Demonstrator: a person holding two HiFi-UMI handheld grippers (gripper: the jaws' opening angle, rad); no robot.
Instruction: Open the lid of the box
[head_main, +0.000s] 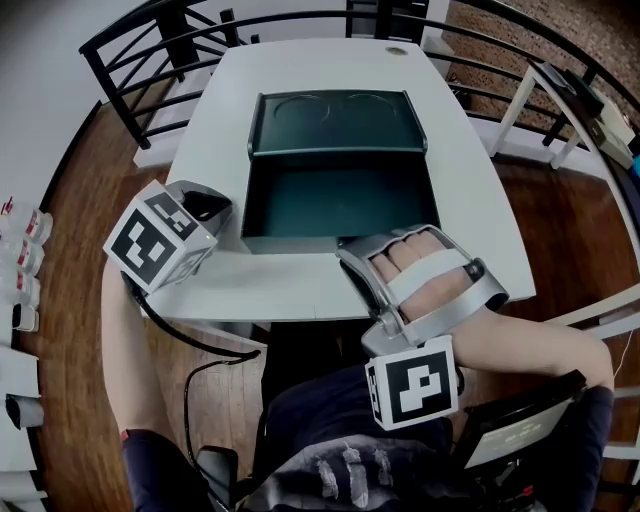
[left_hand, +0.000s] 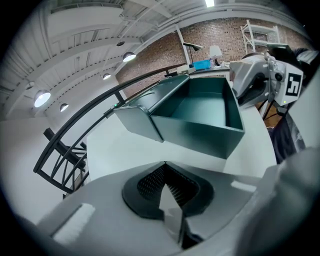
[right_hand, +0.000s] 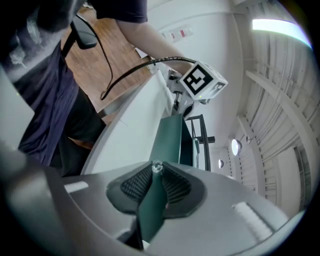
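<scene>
A dark green box (head_main: 340, 195) stands on the white table (head_main: 460, 190), empty inside. Its lid (head_main: 335, 120) is swung up and lies back on the far side. My right gripper (head_main: 348, 256) is at the box's near wall, right of its middle, and in the right gripper view (right_hand: 157, 167) it is shut on that green wall (right_hand: 172, 140). My left gripper (head_main: 215, 205) hovers over the table beside the box's left wall, apart from it. In the left gripper view (left_hand: 165, 164) its tips meet with nothing between them, facing the box (left_hand: 200, 130) and lid (left_hand: 135, 122).
A black metal railing (head_main: 130, 60) curves round the table's far and left sides over a wooden floor (head_main: 70, 170). A white rack (head_main: 590, 110) stands at the right. Small bottles (head_main: 25, 255) line the left edge. A small round disc (head_main: 396, 50) lies on the table's far edge.
</scene>
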